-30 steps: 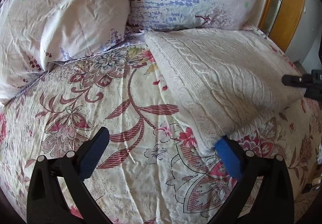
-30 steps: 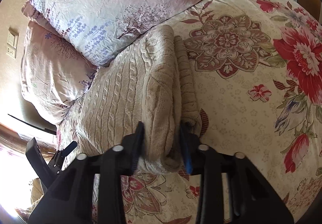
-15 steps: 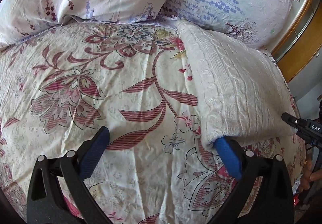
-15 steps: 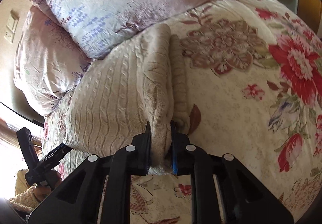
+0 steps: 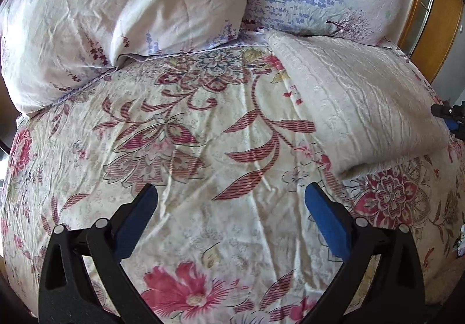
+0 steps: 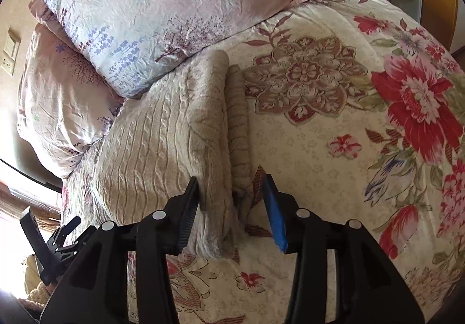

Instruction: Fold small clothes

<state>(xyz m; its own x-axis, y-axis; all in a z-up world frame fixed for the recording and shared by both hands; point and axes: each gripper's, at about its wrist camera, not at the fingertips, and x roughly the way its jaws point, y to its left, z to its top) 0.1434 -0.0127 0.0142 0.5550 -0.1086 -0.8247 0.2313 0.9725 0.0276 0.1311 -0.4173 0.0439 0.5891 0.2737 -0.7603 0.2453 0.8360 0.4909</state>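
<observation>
In the left wrist view, the left gripper (image 5: 229, 201) fills the lower part of the frame with its jaws spread wide and nothing between them; only the flowered bedspread (image 5: 186, 155) lies beneath. The cream cable-knit sweater (image 5: 357, 108), the garment being folded, lies folded at the right of the frame, its near corner just above and to the right of the right-hand blue pad. Two pillows (image 5: 122, 4) fill the top. At the far right edge a dark tip of the other tool shows. No basket, box or other container appears here.

In the right wrist view, the right gripper (image 6: 232, 201) sits at lower centre and its jaws are opening: the thick folded edge of the sweater (image 6: 162, 143) lies between them, against the left pad, while the blue right pad stands clear of the cloth. The garment runs up the frame to the pillows (image 6: 162, 4) at upper left.

This looks like the release after a fold is laid down. The next move probably calls for drawing the right gripper back without dragging the layers, then checking whether another fold is needed. No container shows here either.
</observation>
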